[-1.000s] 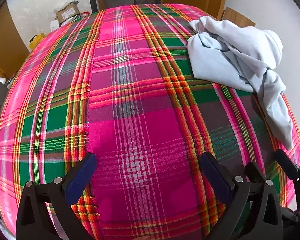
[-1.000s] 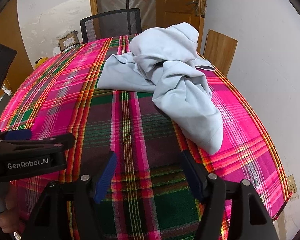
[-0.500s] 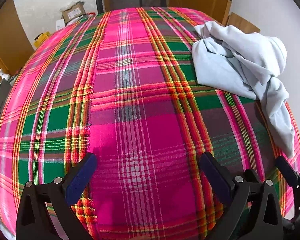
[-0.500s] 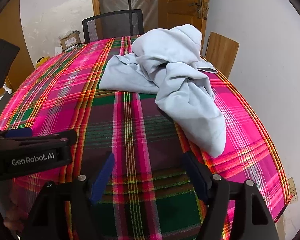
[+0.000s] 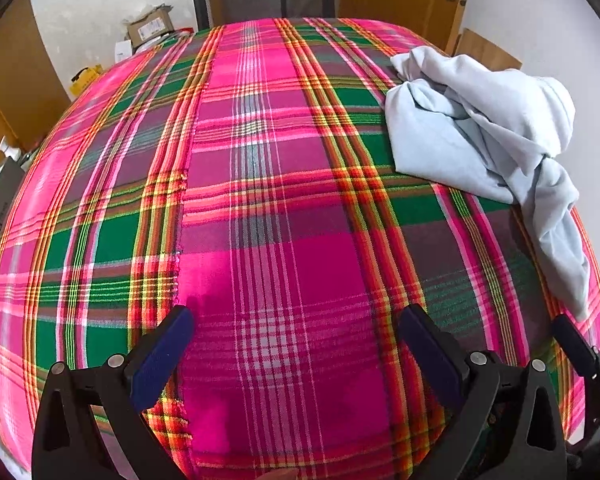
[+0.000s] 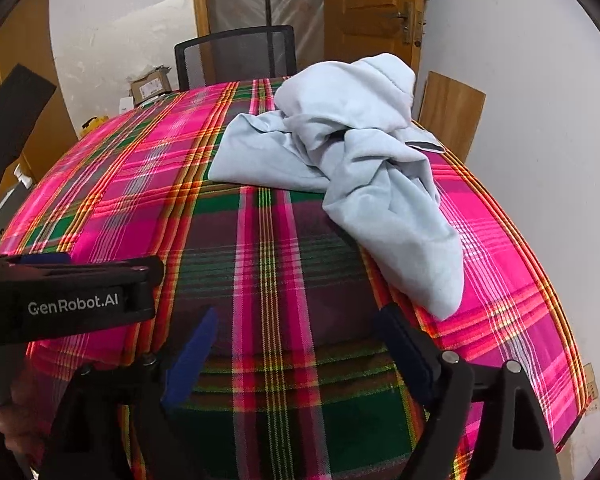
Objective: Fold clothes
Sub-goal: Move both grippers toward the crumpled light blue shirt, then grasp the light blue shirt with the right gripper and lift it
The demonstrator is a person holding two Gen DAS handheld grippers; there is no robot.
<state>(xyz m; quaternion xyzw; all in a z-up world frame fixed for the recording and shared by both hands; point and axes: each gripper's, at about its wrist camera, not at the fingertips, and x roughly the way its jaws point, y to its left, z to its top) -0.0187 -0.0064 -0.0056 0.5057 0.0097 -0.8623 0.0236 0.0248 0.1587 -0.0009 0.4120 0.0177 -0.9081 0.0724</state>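
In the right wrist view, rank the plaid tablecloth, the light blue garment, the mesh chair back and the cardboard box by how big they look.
1. Plaid tablecloth, largest by far.
2. Light blue garment.
3. Mesh chair back.
4. Cardboard box, smallest.
Chair and box stand beyond the table, so distance shrinks them; their true sizes stay unsure.

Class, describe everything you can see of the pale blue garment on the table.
The pale blue garment is a soft, matte, sweatshirt-like fabric, unfolded and bunched in a crumpled heap. A ribbed hem or hood edge rises at the back; one sleeve-like part trails toward the near table edge. It lies on the plaid tablecloth, on its right side near the wall. Neither gripper touches it.
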